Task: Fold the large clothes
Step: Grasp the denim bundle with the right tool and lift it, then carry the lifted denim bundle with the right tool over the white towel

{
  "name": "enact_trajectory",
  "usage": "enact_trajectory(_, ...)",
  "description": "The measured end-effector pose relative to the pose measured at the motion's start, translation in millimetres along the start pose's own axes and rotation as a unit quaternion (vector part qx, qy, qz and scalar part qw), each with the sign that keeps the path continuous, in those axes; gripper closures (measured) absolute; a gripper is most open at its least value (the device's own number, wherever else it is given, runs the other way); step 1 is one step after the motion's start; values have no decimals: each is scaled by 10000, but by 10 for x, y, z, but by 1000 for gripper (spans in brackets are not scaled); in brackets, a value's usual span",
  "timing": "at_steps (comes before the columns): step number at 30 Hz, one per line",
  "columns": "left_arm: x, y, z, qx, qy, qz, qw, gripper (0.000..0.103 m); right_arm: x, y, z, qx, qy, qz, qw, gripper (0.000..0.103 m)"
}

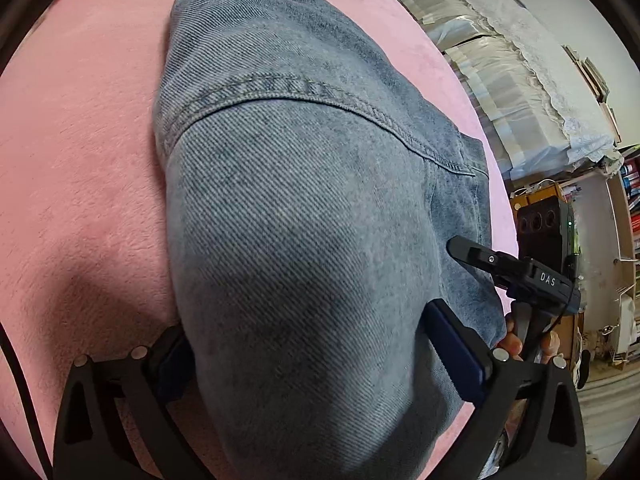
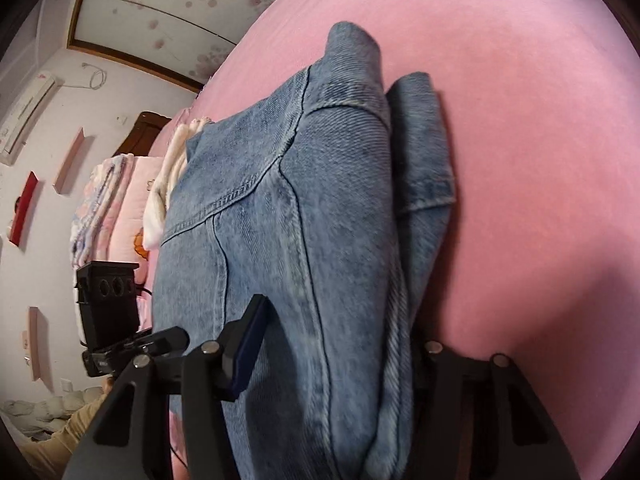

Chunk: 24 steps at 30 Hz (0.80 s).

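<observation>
A folded blue denim garment (image 1: 288, 184) lies on a pink bed cover (image 1: 80, 152). In the left wrist view my left gripper (image 1: 306, 328) stands wide open astride the garment's near end, with the denim filling the gap between its fingers (image 1: 452, 344). The right wrist view shows the same denim stack (image 2: 304, 208), a sleeve cuff hanging off its right side. My right gripper (image 2: 340, 320) straddles the stack's near end, jaws partly apart; the left pad (image 2: 246, 344) sits just beside the cloth and the right finger is mostly hidden behind the fold. A hand (image 1: 516, 344) holds the right gripper.
Stacked bedding under a lace cover (image 1: 520, 92) and shelves (image 1: 628, 240) stand beyond the bed's right edge. Folded pink and white blankets (image 2: 120, 200) lie near the head of the bed, by a white wall with an air conditioner (image 2: 28, 120).
</observation>
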<state>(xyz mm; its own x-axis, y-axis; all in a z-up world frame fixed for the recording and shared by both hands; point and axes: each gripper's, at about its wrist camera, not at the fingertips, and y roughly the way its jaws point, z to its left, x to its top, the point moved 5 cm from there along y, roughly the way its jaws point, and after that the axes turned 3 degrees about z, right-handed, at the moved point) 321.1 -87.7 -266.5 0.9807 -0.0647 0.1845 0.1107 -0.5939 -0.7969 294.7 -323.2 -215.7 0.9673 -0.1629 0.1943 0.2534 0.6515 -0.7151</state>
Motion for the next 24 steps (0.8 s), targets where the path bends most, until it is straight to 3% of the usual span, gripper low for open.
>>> enact_trajectory(14, 57, 89, -87, 592, -268, 195, 9977, 3, -71, -41, 134, -818, -223, -93, 9964, 60)
enact_trajectory(16, 62, 91, -133, 788, -236, 179, 9965, 12, -84, -57, 175, -945, -327, -124, 9949, 68)
enact_trajectory(19, 56, 35, -320, 1128, 148, 34, 9935, 37, -97, -91, 295, -1116, -522, -208, 9922, 79)
enact_trajectory(22, 32, -95, -499, 1360, 572, -183, 9889, 51, -126, -178, 443, -1153, -644, -339, 9907, 84)
enact_trajectory(24, 5, -184, -580, 1417, 723, -281, 9869, 55, -159, -276, 560, -1152, -735, -481, 9894, 85)
